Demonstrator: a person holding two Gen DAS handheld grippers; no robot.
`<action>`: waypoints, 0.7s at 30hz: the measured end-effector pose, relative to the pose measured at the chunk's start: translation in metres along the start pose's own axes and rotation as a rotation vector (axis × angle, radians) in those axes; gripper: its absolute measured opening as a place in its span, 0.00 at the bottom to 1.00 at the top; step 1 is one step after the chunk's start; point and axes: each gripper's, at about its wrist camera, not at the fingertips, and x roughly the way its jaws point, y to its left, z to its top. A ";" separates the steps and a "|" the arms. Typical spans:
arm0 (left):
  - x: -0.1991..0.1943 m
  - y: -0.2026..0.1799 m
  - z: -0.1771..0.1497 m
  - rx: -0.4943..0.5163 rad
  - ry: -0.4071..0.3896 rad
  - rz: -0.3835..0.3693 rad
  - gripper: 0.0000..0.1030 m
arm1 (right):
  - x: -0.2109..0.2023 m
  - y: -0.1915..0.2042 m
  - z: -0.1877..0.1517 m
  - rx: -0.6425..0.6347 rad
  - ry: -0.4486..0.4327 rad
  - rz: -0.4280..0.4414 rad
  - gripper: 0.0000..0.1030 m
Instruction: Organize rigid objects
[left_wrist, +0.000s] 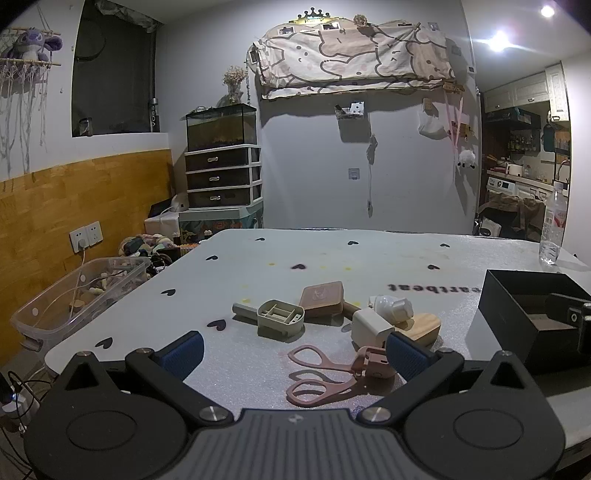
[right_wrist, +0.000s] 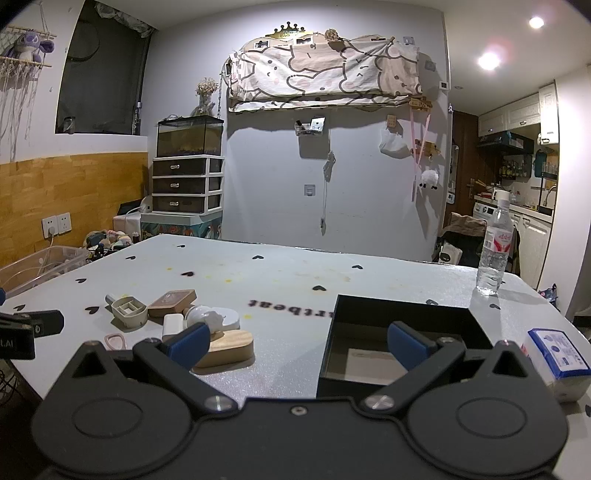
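Both the left gripper (left_wrist: 293, 352) and right gripper (right_wrist: 295, 341) gape empty. The pink curler (left_wrist: 338, 373) lies near the table's (left_wrist: 369, 254) front edge: light, stiff, slippery; best pinched across its handles.

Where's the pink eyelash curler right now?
Left wrist view, low centre-right: the pink eyelash curler lies on the table between the open left gripper fingers, just before the white charger block.

The white heart-dotted counter (right_wrist: 295, 280) carries a black open box (right_wrist: 402, 339) right, a clear water bottle (right_wrist: 493, 254) far right, and pink scissors (left_wrist: 321, 373) near left.
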 end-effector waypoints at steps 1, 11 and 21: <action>0.000 0.000 0.000 0.001 0.000 0.000 1.00 | 0.000 0.000 0.000 0.001 0.000 0.000 1.00; 0.001 0.000 -0.001 0.002 0.000 0.001 1.00 | 0.001 0.001 0.000 0.002 0.001 0.000 1.00; -0.002 0.000 0.000 0.003 0.001 0.001 1.00 | 0.004 0.003 -0.001 0.002 0.002 0.000 1.00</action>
